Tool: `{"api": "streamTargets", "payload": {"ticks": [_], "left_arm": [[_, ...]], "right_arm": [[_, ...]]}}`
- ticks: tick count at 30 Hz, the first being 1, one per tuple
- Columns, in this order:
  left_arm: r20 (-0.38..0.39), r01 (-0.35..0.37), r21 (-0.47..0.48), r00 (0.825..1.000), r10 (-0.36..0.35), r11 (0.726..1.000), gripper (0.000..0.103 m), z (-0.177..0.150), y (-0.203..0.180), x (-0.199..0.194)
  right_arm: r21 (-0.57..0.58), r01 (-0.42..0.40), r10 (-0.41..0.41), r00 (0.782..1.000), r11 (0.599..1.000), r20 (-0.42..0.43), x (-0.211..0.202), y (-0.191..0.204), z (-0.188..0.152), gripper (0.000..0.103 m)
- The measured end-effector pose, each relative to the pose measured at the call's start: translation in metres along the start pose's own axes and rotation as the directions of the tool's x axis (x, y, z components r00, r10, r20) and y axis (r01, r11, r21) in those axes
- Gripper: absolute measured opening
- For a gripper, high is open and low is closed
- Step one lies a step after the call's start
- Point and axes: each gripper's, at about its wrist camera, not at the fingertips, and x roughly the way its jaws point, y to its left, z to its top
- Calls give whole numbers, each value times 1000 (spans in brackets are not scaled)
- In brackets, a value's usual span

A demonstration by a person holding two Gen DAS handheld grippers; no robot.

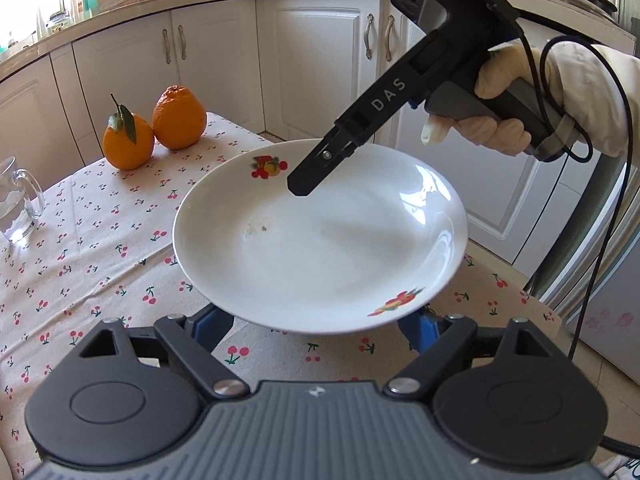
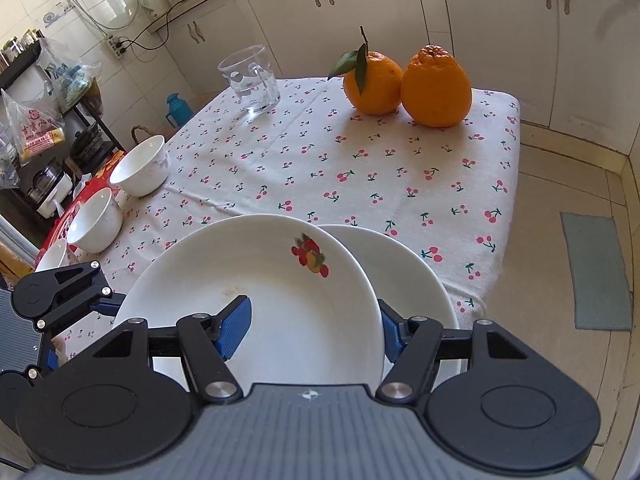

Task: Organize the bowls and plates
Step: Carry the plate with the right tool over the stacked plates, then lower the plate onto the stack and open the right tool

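A white plate with fruit prints (image 1: pixel 320 236) hangs above the cherry-print tablecloth (image 1: pixel 80 264). In the right wrist view the same plate (image 2: pixel 280 304) sits between the fingers of my right gripper (image 2: pixel 316 330), one blue pad (image 2: pixel 234 330) over its inside and the other at its rim. A second white plate (image 2: pixel 404 276) lies under it on the table. My left gripper (image 1: pixel 316 330) is open, its blue fingers (image 1: pixel 212 328) spread wide below the plate's near rim. Three white bowls (image 2: pixel 140 166) (image 2: pixel 96 220) (image 2: pixel 54 256) stand at the table's left edge.
Two oranges (image 2: pixel 404 84) and a glass mug (image 2: pixel 250 78) stand at the far end of the table. White cabinets (image 1: pixel 320 60) run behind. A rack with bags (image 2: pixel 36 120) stands to the left. The table's right edge drops to the tiled floor (image 2: pixel 560 200).
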Motion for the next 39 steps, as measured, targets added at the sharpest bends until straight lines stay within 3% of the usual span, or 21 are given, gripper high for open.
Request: {"api": "streamTargets", "payload": {"ticks": [14,39], "left_arm": [[-27,17,41,999,-16,999,88,6,2,14],[-14,67,10,998,-66,998,92,7,10,20]], "right_arm": [[43,11,-12,1000,999,13,-4,-14,-11,71],[86,99,-100,995,991,14,-27,-14,-27,71]]}}
